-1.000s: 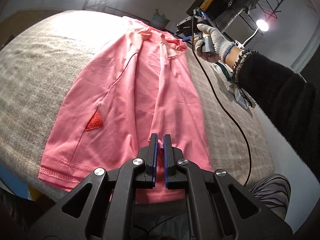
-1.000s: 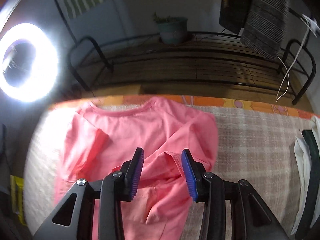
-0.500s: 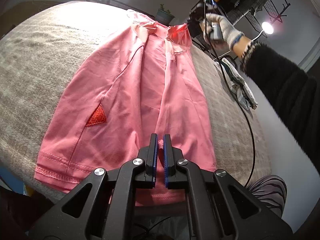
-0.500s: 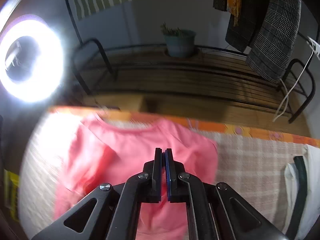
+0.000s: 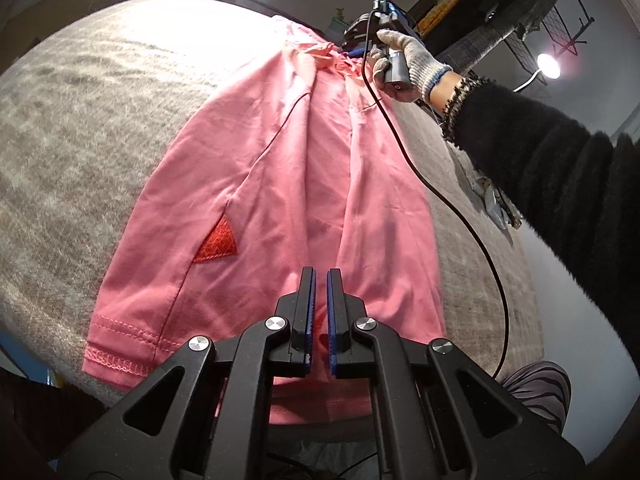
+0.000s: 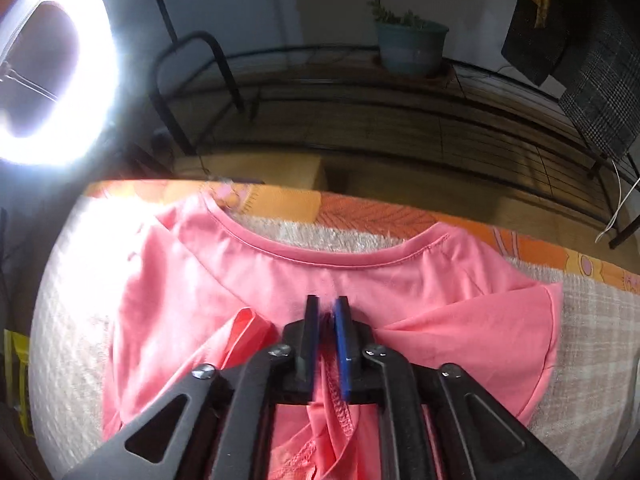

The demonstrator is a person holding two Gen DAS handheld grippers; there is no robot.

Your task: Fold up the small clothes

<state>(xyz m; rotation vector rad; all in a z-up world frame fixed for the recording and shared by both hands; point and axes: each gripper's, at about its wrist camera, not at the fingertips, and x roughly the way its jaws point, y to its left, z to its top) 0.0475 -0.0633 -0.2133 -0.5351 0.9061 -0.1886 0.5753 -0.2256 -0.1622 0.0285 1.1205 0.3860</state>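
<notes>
One pink T-shirt [image 5: 288, 184] lies lengthwise on a grey woven table [image 5: 80, 128], its hem at the near edge and its round neckline at the far edge. One red triangular patch [image 5: 217, 243] shows on its left side. The left gripper [image 5: 319, 312] sits at the near hem; its jaws are nearly together with pink cloth between them, grasping the T-shirt. The right gripper [image 6: 327, 336] is at the far end, just short of the neckline, its jaws clenched on a fold of the T-shirt with a stitched edge running between them. One gloved right hand [image 5: 412, 62] holds that gripper, and one black cable [image 5: 472, 236] trails from it across the table's right side. Beyond the table stand one ring light [image 6: 52, 80], one potted plant [image 6: 412, 46] and one dark wire rack [image 6: 400, 120].
</notes>
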